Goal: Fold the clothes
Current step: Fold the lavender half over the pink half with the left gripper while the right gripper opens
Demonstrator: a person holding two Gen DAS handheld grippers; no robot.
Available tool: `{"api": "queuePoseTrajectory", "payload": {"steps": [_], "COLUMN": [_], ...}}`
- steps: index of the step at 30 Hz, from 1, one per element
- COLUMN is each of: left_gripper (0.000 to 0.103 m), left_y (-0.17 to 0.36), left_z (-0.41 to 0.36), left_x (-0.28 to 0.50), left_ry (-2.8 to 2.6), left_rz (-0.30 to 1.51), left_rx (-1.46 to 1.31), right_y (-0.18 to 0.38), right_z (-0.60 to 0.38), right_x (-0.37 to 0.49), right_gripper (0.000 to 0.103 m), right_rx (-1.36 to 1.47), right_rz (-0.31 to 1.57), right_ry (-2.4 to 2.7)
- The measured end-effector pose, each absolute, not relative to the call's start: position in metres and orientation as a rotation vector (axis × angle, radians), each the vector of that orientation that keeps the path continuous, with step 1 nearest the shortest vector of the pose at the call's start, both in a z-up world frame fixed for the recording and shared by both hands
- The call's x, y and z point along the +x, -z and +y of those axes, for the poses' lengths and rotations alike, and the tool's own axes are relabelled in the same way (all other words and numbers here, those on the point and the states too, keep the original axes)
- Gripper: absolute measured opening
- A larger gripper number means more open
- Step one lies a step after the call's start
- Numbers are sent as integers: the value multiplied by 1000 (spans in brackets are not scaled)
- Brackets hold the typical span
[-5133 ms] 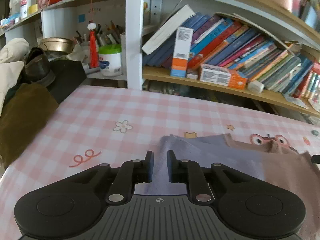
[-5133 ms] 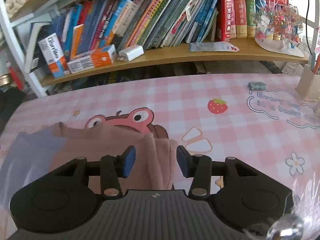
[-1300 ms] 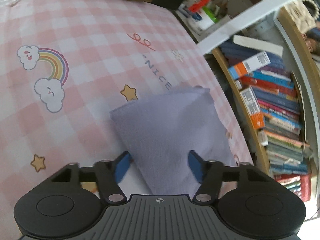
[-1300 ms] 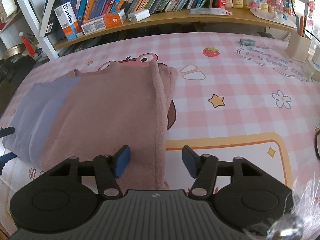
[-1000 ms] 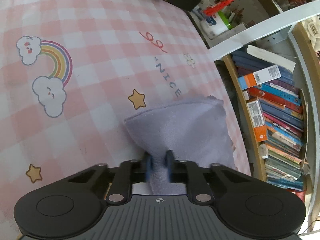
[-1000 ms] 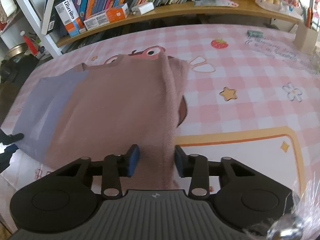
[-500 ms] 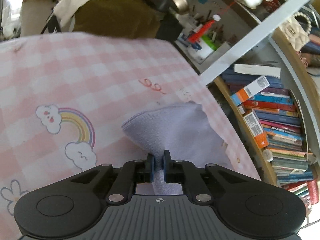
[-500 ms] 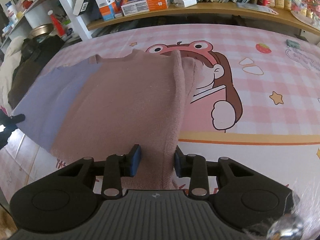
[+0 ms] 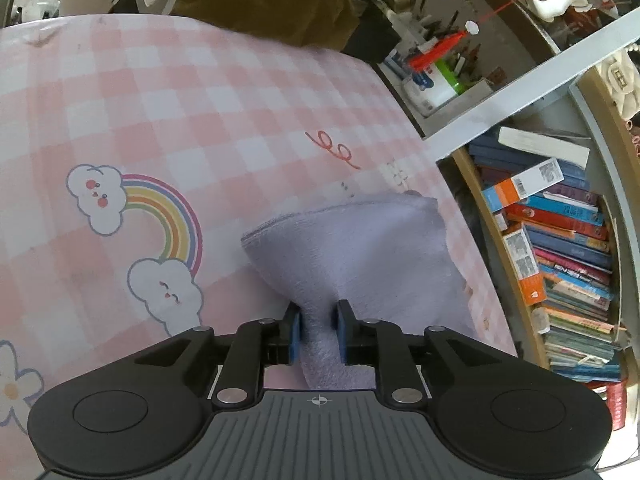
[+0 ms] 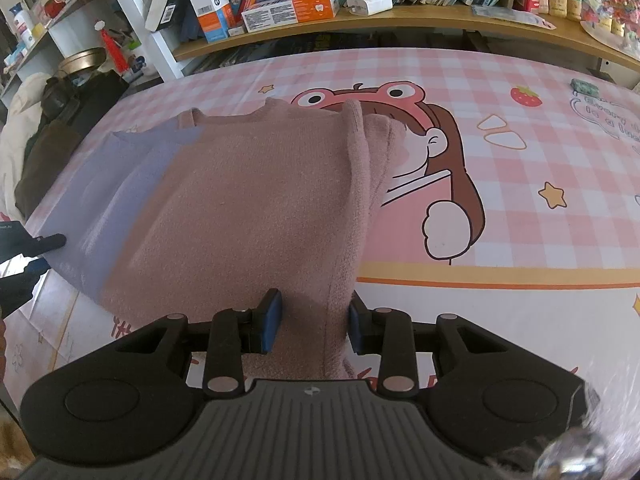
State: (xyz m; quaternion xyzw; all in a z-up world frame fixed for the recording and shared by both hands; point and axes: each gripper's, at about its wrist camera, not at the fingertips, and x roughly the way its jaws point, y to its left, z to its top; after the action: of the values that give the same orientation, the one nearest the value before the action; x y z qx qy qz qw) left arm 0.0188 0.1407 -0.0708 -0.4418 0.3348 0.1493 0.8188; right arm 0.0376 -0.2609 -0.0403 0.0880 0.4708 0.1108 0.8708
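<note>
Both grippers — left gripper [image 9: 316,330] easing apart, right gripper [image 10: 314,326] clamped — pinch the sweater [image 10: 248,204]; its lavender end [image 9: 360,252] may slip free, spoiling the fold.

Each view looks forward and steeply down along its own claw, close over the pink checked tablecloth [image 9: 168,92]. The left wrist view faces the lilac end of the garment [image 9: 360,256] ahead of the left gripper [image 9: 316,332]. The right wrist view faces its pink end beyond the right gripper [image 10: 312,320]; both share that garment and the bookshelf [image 10: 400,20] beyond.
</note>
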Motion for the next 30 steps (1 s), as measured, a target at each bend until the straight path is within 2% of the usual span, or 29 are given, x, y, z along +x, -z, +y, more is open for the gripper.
{"api": "queuePoseTrajectory", "payload": {"steps": [1, 4, 11, 21, 25, 30], "left_gripper": [9, 6, 6, 6, 7, 8], "left_y": [71, 63, 7, -66, -73, -41], "left_z": [141, 137, 105, -1, -53, -121], "left_x": [19, 17, 16, 27, 23, 25], "left_ry": [-315, -298, -141, 110, 212, 311], "left_rz": [713, 694, 580, 520, 570, 771], "left_rx": [-937, -908, -756, -452, -321, -73], "right_y": [40, 40, 41, 44, 46, 50], "right_z": [-261, -262, -264, -271, -276, -297], "right_x": [38, 38, 39, 40, 42, 43], "right_gripper": [32, 32, 32, 32, 32, 38], "right_rx": [184, 182, 172, 160, 163, 224], "right_rz": [985, 985, 983, 972, 962, 975], "right_ry": [-233, -238, -264, -345, -385, -451]}}
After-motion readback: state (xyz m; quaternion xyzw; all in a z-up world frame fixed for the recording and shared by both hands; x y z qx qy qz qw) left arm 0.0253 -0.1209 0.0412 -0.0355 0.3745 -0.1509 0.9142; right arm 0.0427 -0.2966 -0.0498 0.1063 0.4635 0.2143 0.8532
